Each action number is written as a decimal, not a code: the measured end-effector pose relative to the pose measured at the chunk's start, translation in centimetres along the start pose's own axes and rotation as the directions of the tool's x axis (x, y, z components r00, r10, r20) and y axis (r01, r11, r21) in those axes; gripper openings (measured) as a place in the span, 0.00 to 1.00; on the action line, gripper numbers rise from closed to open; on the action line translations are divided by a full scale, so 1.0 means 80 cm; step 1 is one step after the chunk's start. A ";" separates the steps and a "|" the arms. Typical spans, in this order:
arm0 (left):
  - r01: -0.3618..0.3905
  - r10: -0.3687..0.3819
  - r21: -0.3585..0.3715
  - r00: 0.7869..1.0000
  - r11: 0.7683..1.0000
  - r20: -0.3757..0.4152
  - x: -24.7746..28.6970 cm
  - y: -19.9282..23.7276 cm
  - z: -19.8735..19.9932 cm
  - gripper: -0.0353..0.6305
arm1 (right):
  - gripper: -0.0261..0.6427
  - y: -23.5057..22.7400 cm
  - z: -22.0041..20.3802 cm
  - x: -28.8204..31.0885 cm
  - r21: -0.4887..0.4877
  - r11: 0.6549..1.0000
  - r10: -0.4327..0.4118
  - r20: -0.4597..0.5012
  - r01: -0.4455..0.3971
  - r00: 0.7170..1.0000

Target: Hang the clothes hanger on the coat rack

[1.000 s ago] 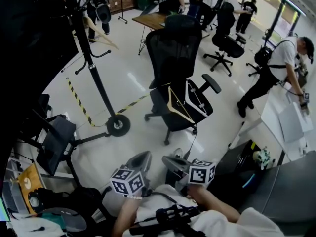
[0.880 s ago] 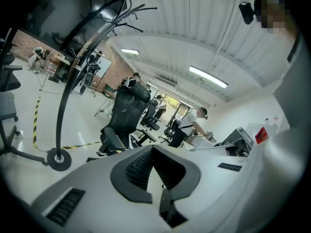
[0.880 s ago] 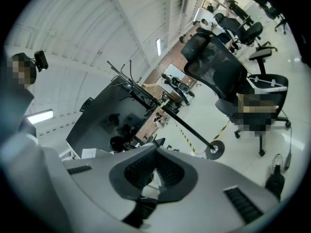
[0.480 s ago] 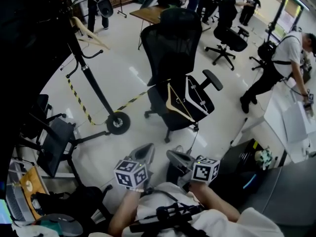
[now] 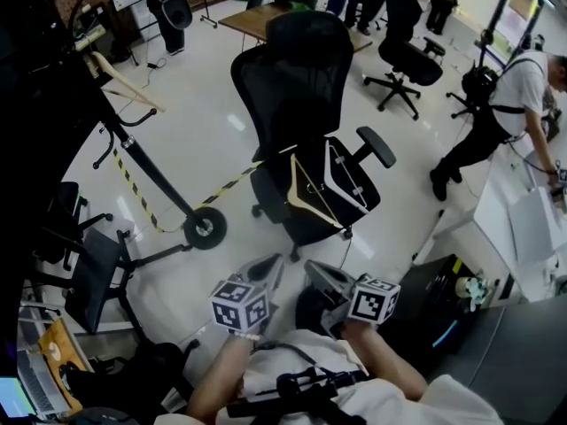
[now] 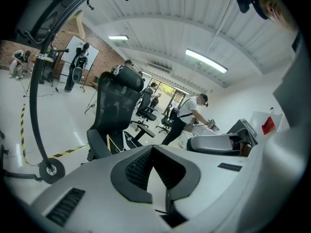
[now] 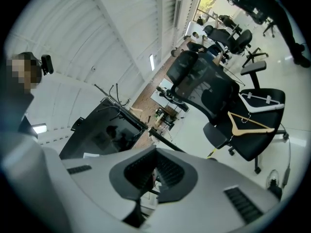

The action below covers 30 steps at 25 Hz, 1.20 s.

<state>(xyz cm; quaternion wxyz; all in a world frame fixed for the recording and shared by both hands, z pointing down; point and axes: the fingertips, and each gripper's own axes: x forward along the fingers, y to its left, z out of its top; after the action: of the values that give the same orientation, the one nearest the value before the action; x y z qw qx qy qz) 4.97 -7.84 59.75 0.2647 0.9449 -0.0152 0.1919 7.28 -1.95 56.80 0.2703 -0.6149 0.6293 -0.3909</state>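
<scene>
Wooden hanger [image 5: 291, 187], glossy floor [image 5: 204, 140]

No words or numbers can be read. The two marker cubes [image 5: 239, 305] show only black and white squares, no letters. A red label [image 6: 268, 125] on a white thing is too small to read.

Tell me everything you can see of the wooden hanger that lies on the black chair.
The wooden hanger is pale wood, triangular, with a small metal hook at its top. It lies on the seat of the black office chair, beside a white hanger on the same seat; whether the two touch cannot be told. No clothing is on it.
</scene>
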 end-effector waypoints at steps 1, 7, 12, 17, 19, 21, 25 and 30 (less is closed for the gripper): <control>0.003 -0.003 0.006 1.000 1.000 -0.006 0.011 0.000 0.005 0.03 | 0.04 -0.009 0.008 0.000 0.013 1.000 0.001 0.007 -0.001 1.000; 0.024 -0.022 0.039 0.999 0.999 -0.040 0.080 -0.006 0.039 0.03 | 0.04 -0.054 0.070 0.008 -0.008 1.000 -0.026 0.017 0.026 1.000; 0.042 -0.037 0.076 0.997 0.996 -0.070 0.140 -0.012 0.065 0.03 | 0.04 -0.097 0.126 0.013 -0.113 0.985 -0.127 0.014 0.128 0.992; 0.044 -0.034 0.105 0.995 0.993 -0.099 0.199 -0.007 0.078 0.03 | 0.04 -0.155 0.163 0.017 -0.130 0.966 -0.222 0.021 0.223 0.975; 0.041 -0.029 0.107 0.993 0.993 -0.115 0.221 -0.004 0.081 0.03 | 0.04 -0.179 0.177 0.017 -0.120 0.958 -0.258 0.022 0.259 0.966; 0.038 -0.024 0.104 0.991 0.994 -0.131 0.241 0.000 0.083 0.03 | 0.04 -0.203 0.189 0.016 -0.114 0.949 -0.292 0.021 0.292 0.956; 0.026 -0.007 0.105 0.985 0.994 -0.173 0.279 0.010 0.078 0.03 | 0.04 -0.246 0.210 0.019 -0.131 0.931 -0.342 0.018 0.342 0.939; -0.007 0.021 0.068 0.976 0.998 -0.218 0.325 0.032 0.054 0.03 | 0.09 -0.311 0.223 0.021 -0.175 0.897 -0.413 -0.009 0.405 0.911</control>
<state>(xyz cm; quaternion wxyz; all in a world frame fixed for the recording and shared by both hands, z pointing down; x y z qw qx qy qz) 30.27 -10.32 67.27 0.2317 0.9263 0.0137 0.2967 35.74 -4.94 67.78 0.1141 -0.7449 0.5230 -0.3982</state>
